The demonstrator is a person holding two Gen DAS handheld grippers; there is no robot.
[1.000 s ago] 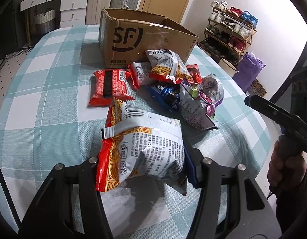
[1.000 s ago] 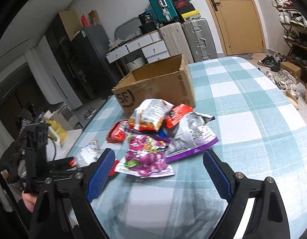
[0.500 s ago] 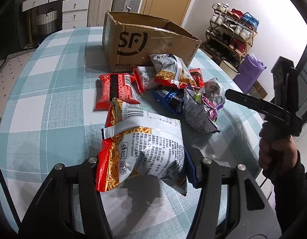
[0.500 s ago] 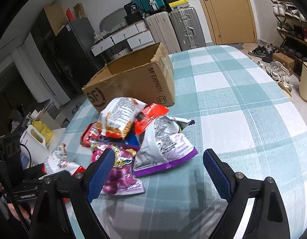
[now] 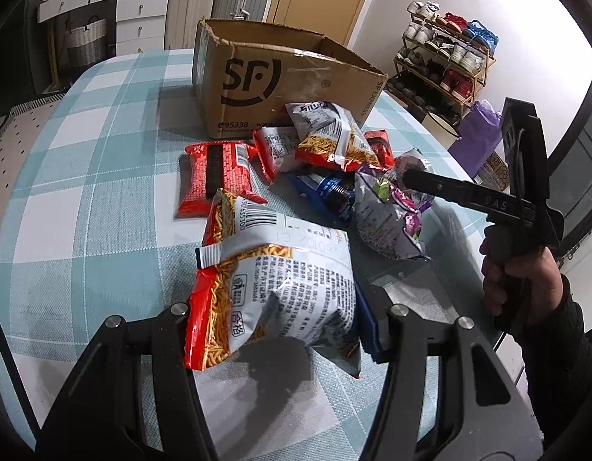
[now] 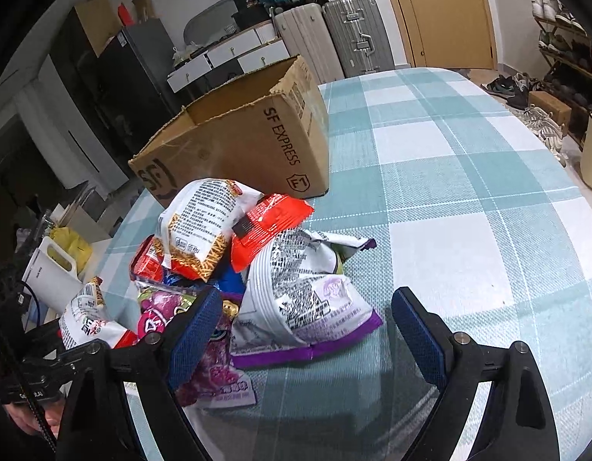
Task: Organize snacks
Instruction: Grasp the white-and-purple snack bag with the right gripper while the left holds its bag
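My left gripper [image 5: 284, 319] is shut on a red and silver noodle snack bag [image 5: 280, 276] and holds it just above the checked tablecloth. Beyond it lies a pile of snack bags: a red one [image 5: 215, 173], a silver and orange one [image 5: 326, 134], a blue packet [image 5: 330, 192] and a silver and purple bag [image 5: 384, 215]. My right gripper [image 6: 305, 326] stands open over the pile's near edge. The silver and purple bag [image 6: 307, 299] lies between its blue pads, untouched, and a magenta bag [image 6: 215, 368] lies under its left finger. An open cardboard box [image 6: 238, 146] stands behind the pile.
The round table [image 6: 468, 199] has bare checked cloth to the right of the pile. Suitcases [image 6: 349, 34], drawers and a door stand behind the table, and a shoe rack [image 5: 449, 61] stands at the far right. A hand [image 5: 515, 269] holds the right gripper's handle.
My right gripper has moved in toward the pile and sunk, so the silver and purple bag now lies between its fingers. The left gripper and its noodle bag have stayed put.
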